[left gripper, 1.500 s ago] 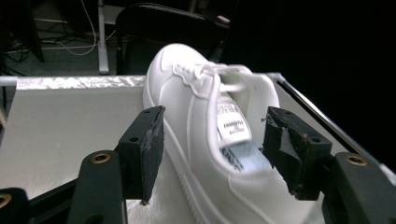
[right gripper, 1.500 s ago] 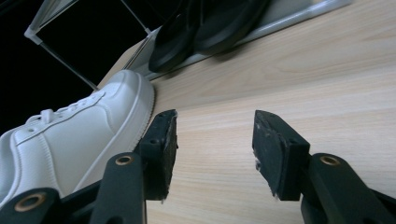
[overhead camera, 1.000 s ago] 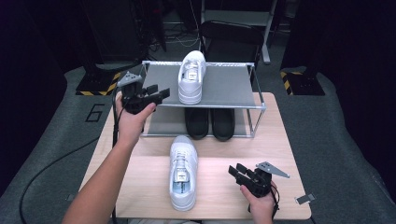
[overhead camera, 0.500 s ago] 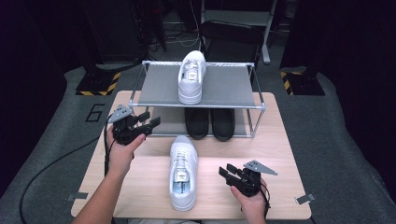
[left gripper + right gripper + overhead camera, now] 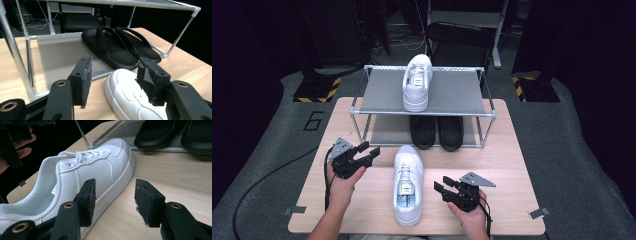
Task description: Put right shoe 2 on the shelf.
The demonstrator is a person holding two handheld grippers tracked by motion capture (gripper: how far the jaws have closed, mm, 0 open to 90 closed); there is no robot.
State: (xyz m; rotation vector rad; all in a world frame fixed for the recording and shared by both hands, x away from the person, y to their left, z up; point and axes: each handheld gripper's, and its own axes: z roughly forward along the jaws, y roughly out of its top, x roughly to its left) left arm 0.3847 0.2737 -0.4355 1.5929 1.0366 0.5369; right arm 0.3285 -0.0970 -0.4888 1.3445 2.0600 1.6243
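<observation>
From the high view, we see a white sneaker [image 5: 408, 184] lying on the wooden counter [image 5: 512, 165], toe toward a two-level metal rack [image 5: 428, 92]. Its mate, a second white sneaker [image 5: 417, 82], sits on the rack's top shelf, and a pair of black sandals [image 5: 436, 132] rests on the lower shelf. Our left tool [image 5: 361, 156] is near the left side of the sneaker's toe, apart from it, with its jaws spread and nothing between them. Our right tool [image 5: 446, 189] is just right of the sneaker's middle, jaws apart and empty.

In the left gripper view, we look between the left tool's [image 5: 113, 77] parted jaws at the sneaker's toe [image 5: 130, 97], which lies low beside the right-hand jaw; whether that jaw touches the toe we cannot tell. Behind it are the sandals [image 5: 120, 48] on the grey lower shelf.

In the right gripper view, the right tool [image 5: 115, 197] has just been opening its jaws. The sneaker's side [image 5: 82, 180] lies beyond the left-hand jaw, and bare counter shows in the gap, so nothing is gripped.
</observation>
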